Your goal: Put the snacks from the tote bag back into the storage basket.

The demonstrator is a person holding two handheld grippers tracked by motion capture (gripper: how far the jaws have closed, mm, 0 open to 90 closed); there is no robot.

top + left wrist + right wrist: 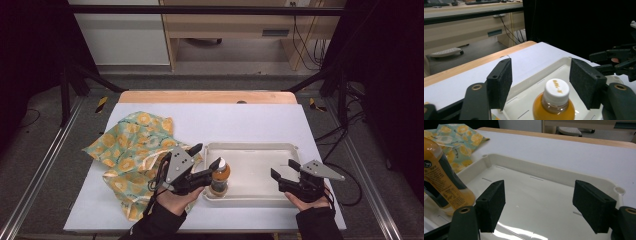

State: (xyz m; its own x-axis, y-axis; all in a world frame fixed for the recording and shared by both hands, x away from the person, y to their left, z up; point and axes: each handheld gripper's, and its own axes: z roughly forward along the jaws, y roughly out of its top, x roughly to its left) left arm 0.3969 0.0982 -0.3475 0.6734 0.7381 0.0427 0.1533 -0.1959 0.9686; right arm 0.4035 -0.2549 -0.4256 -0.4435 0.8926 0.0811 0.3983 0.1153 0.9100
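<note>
Bottle [220,177] of orange drink, capped in white, stands upright in the cream tray [260,148], at the tray's near left corner, close to the front wall and the left wall. Its long axis runs straight up from the tray floor, the cap [557,89] pointing at the ceiling and the label [436,182] wrapping the lower body. It looks full nearly to the neck, so I judge it moderately heavy for its size and somewhat top-steady only while it stays vertical; a sideways nudge high up could tip it. The wall is thin clear plastic, probably smooth and a little slippery, and it would give under a hard squeeze, while the cap and the neck below it are stiffer. The best hold seems to be across the shoulder or upper body, with the pads square to the upright axis, not on the cap alone. The left gripper [206,160] stands just over the tray's left end with its jaws spread wide, one pad on each side of the cap and neither pressing on it, so the bottle rests on its own. The right gripper [286,169] hangs over the tray's right end, well apart from the bottle, jaws also wide and with nothing between them but bare tray floor. A lemon-print cloth [132,145] lies crumpled on the white table [225,120] just left of the tray.
</note>
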